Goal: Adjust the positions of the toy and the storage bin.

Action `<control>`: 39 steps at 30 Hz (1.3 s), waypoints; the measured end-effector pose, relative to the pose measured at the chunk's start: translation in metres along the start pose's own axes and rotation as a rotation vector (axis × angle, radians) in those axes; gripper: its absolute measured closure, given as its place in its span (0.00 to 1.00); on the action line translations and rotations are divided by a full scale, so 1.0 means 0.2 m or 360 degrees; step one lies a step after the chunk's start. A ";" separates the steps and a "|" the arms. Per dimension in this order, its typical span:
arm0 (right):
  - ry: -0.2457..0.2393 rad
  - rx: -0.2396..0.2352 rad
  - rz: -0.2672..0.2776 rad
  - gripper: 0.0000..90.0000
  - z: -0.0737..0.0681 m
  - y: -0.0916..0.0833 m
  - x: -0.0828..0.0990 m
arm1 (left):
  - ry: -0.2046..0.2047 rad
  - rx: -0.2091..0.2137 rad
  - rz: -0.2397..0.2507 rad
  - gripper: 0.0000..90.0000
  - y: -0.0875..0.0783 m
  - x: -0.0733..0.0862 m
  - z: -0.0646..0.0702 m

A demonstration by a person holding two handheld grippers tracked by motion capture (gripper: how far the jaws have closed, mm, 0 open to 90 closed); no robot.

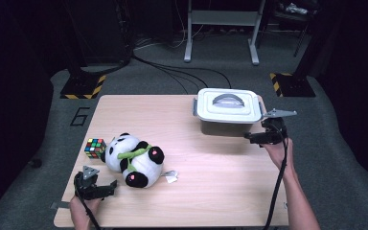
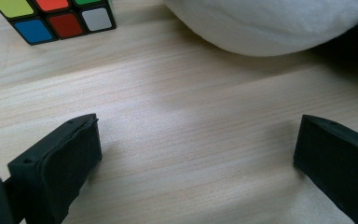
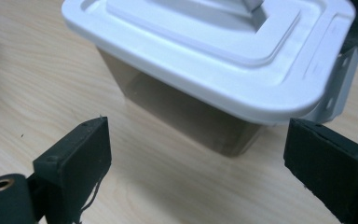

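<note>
A clear box with a white lid (image 1: 227,105) stands at the table's far right; in the right gripper view the lid (image 3: 214,42) and a side latch (image 3: 338,84) sit just ahead of the jaws. My right gripper (image 1: 253,138) (image 3: 196,140) hovers by the box's near right corner, open and holding nothing. A black-and-white plush panda (image 1: 132,160) (image 2: 270,23) lies at the left, with a colour cube (image 1: 95,147) (image 2: 51,16) beside it. Near the front left edge my left gripper (image 1: 111,186) (image 2: 198,135) rests low, open, its jaws over bare wood just short of the panda.
The wooden table (image 1: 211,191) has free surface in the middle and front. A small white tag (image 1: 171,177) lies by the panda. Beyond the table, striped stand bases (image 1: 81,86) (image 1: 290,84) and cables sit on the grey floor.
</note>
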State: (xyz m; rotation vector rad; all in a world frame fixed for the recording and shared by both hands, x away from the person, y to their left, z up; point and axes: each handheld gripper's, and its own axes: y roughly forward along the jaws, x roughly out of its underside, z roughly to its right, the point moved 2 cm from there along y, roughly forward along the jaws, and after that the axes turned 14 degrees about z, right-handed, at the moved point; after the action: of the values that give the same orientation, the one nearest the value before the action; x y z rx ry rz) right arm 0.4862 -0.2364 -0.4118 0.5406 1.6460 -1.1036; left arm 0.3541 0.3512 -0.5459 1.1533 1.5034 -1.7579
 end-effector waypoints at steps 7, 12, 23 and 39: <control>-0.0049 0.0059 -0.0029 0.11 0.06 0.07 -0.12 | 0.0001 0.0005 -0.0002 0.01 0.00 0.00 0.00; -0.0070 0.0124 -0.0019 0.27 0.12 0.14 -0.18 | 0.0009 0.0006 0.0004 0.02 0.00 0.00 0.00; 0.0019 0.0268 -0.0060 0.57 0.22 0.21 -0.18 | 0.0006 0.0006 0.0009 0.03 0.00 0.00 0.00; 0.0137 0.0262 -0.0086 0.69 0.28 0.21 -0.13 | 0.0000 0.0001 0.0011 0.05 -0.01 0.00 0.00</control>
State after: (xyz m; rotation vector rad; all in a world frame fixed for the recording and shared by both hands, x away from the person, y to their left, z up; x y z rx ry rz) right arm 0.5566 -0.2615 -0.4065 0.6613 1.6610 -1.2792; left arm 0.3532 0.3517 -0.5451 1.1576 1.4973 -1.7540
